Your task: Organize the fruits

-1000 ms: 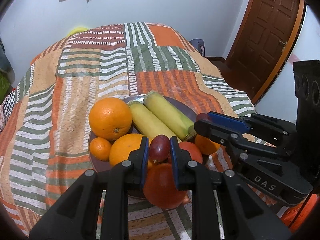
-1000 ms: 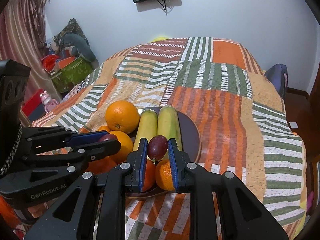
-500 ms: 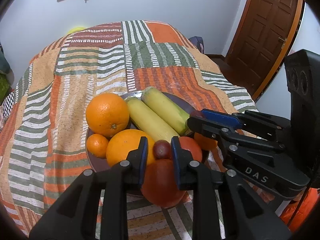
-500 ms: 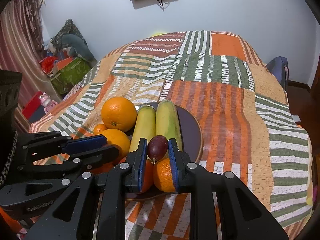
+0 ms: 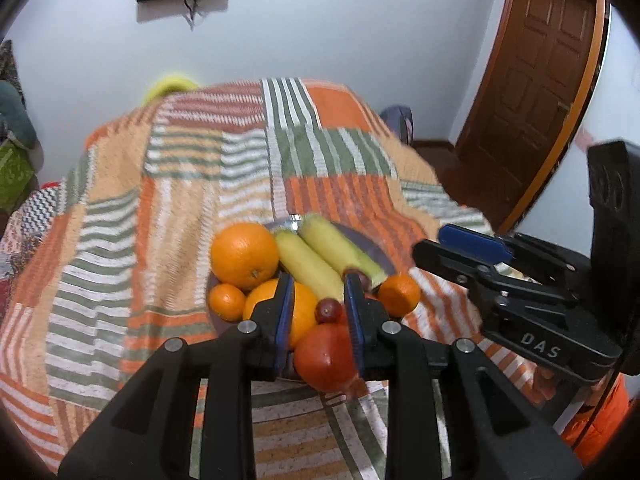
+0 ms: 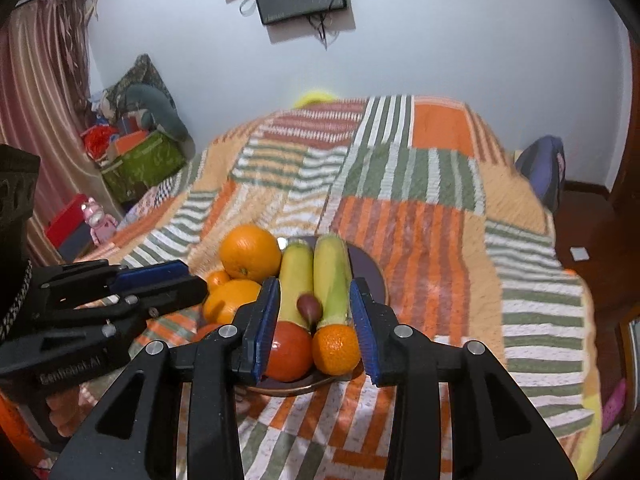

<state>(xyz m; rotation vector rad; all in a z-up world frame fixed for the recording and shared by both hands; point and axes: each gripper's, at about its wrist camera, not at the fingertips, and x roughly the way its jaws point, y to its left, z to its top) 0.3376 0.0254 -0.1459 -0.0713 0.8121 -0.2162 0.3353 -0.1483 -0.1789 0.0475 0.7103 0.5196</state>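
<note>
- Left gripper [image 5: 320,312] spread wide, gripping nothing; right gripper [image 6: 314,316] same deal, open and empty, both hanging just above the near side of the plate [image 6: 366,266].
- Sitting on a patchwork bedspread [image 6: 420,232], which probably explains all the fruit crowded on one dish rather than rolling around on soft fabric.
- Two long yellow-green fruits [image 6: 312,280] lying side by side down the middle, kind of acting like a divider.
- Big orange [image 6: 250,254] tucked against the far left, second orange [image 5: 298,312] nearer, partly hidden behind a left finger.
- Red tomato-looking one [image 5: 326,356] at the near edge, another red one [image 6: 290,350] next to a mandarin [image 6: 336,348].
- Tiny mandarin [image 5: 227,302] wedged at the left rim.
- Two grapes: one [image 5: 328,310] resting on top between the left fingers, one [image 6: 310,308] blurred between the right fingers, can't tell if settled yet.
- Looks nearly sorted, judging by everything already on the dish; round stuff stacked on round stuff could roll off though.
</note>
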